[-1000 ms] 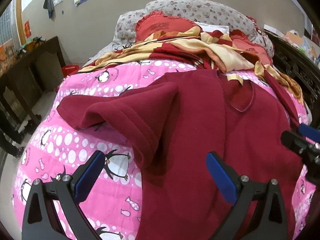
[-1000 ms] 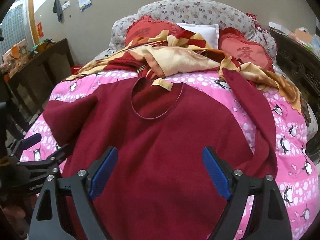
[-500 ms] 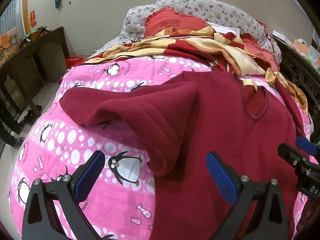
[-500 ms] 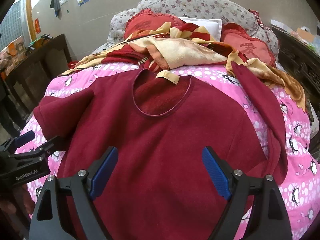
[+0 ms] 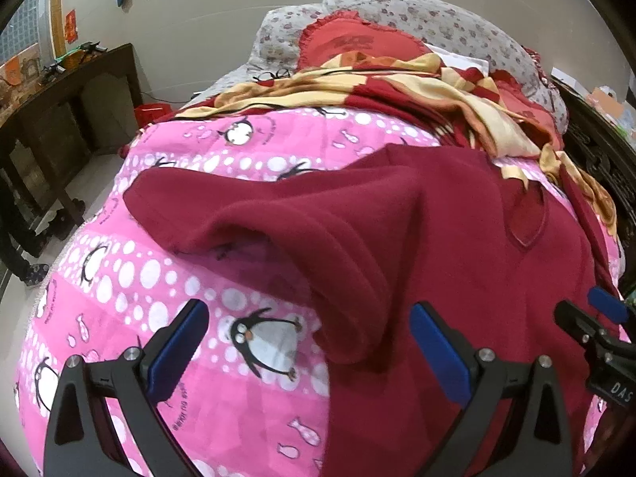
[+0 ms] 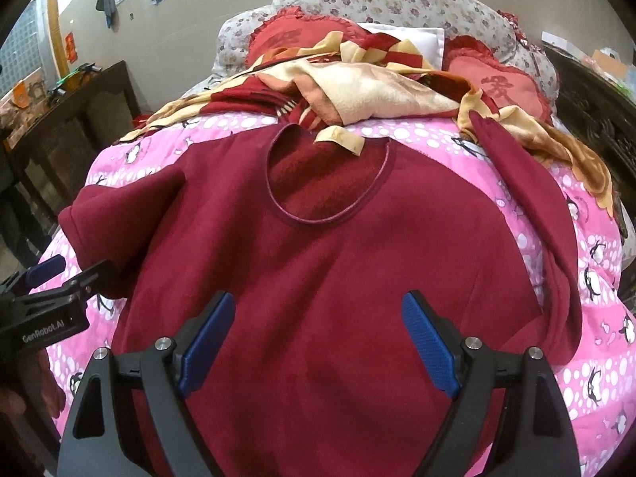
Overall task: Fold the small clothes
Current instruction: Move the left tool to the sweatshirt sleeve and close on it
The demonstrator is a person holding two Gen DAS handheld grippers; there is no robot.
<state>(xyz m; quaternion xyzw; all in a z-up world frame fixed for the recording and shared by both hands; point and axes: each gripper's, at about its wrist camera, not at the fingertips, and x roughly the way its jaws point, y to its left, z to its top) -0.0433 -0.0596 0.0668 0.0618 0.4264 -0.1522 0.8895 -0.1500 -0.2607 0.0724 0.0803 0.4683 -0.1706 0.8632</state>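
On my left, the left tool (image 5: 308, 348) hovers low with its blue fingers spread wide, gripping nothing, over the pink penguin quilt (image 5: 206, 357) and the folded-in left sleeve (image 5: 318, 238). The maroon sweater (image 6: 338, 278) lies front-up on the bed, neckline away from me. My right tool (image 6: 314, 342) hangs level over the sweater's lower body, fingers equally wide and empty.

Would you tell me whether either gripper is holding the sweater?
Neither: the left gripper and right gripper are open above the sweater.
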